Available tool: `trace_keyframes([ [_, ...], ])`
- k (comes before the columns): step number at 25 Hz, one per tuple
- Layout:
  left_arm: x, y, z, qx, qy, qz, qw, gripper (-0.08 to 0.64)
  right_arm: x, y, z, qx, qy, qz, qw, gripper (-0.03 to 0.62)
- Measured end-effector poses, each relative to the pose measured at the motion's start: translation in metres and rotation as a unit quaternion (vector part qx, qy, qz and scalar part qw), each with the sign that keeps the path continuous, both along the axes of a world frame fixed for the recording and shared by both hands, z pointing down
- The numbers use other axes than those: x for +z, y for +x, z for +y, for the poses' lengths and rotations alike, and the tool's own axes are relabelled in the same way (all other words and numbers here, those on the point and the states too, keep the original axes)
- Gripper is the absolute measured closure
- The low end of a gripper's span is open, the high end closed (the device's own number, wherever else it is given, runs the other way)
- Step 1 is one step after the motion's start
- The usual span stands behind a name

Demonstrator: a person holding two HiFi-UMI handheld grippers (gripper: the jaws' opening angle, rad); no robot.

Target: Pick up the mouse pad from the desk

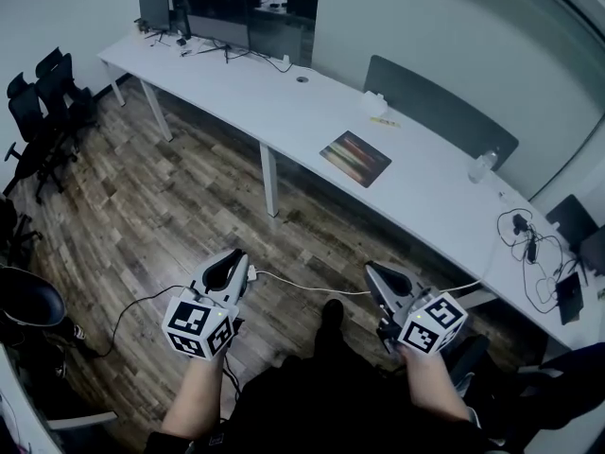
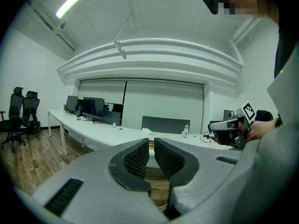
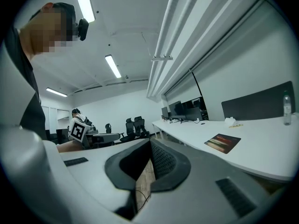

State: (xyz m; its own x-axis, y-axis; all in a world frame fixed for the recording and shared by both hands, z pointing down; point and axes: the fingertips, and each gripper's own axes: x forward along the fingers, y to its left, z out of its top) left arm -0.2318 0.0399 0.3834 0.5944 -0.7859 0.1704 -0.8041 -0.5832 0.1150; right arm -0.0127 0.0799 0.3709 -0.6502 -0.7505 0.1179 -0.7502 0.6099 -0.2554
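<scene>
The mouse pad (image 1: 354, 157), dark with reddish streaks, lies flat on the long white desk (image 1: 284, 112) ahead of me. In the right gripper view the mouse pad (image 3: 223, 143) sits off to the right of the jaws. Both grippers hang over the wood floor, well short of the desk. The left gripper (image 1: 227, 270) (image 2: 151, 141) has its pads almost together with nothing between them. Also empty, the right gripper (image 1: 378, 277) (image 3: 150, 143) is shut. Each gripper shows in the other's view: the right gripper (image 2: 224, 127) and the left gripper (image 3: 100, 136).
Monitors (image 1: 227, 22) stand at the desk's far left end. A grey divider panel (image 1: 440, 112) lines its back edge, with a bottle (image 1: 482, 166) and tangled cables (image 1: 529, 253) to the right. Office chairs (image 1: 47, 93) stand at left. A white cable (image 1: 302, 287) crosses the floor.
</scene>
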Motion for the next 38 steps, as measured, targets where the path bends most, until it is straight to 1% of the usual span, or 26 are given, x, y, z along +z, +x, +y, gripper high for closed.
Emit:
trace_keyframes([
  [4,0.006,0.006,-0.03,-0.013,-0.006,-0.01,0.9998,0.518,0.011,0.013,-0.036,-0.005,-0.01,-0.011,1.0,0.588],
  [7,0.013,0.019,-0.061,-0.02,-0.018,-0.014,0.9995,0.518,0.015,0.027,-0.068,-0.012,-0.013,-0.016,1.0,0.588],
  [14,0.018,0.075,-0.152,-0.019,-0.034,-0.025,0.9989,0.518,0.035,0.087,-0.16,-0.008,-0.036,-0.024,0.999,0.588],
  [19,0.026,0.112,-0.204,-0.017,-0.049,-0.036,0.998,0.518,0.046,0.117,-0.215,-0.015,-0.046,-0.036,0.998,0.588],
  [23,0.027,0.14,-0.238,-0.017,-0.061,-0.02,0.9978,0.518,0.05,0.139,-0.249,-0.028,-0.053,-0.038,0.997,0.588],
  [27,0.023,0.159,-0.255,-0.023,-0.062,-0.023,0.9976,0.518,0.048,0.158,-0.272,-0.038,-0.051,-0.033,0.997,0.588],
  [30,0.024,0.162,-0.258,-0.03,-0.066,-0.027,0.997,0.518,0.049,0.163,-0.28,-0.045,-0.053,-0.032,0.997,0.588],
  [33,0.026,0.159,-0.26,-0.035,-0.073,-0.024,0.9965,0.518,0.053,0.161,-0.28,-0.046,-0.061,-0.036,0.996,0.588],
  [38,0.024,0.157,-0.274,-0.021,-0.065,-0.016,0.9975,0.518,0.059,0.152,-0.283,-0.04,-0.069,-0.032,0.996,0.588],
])
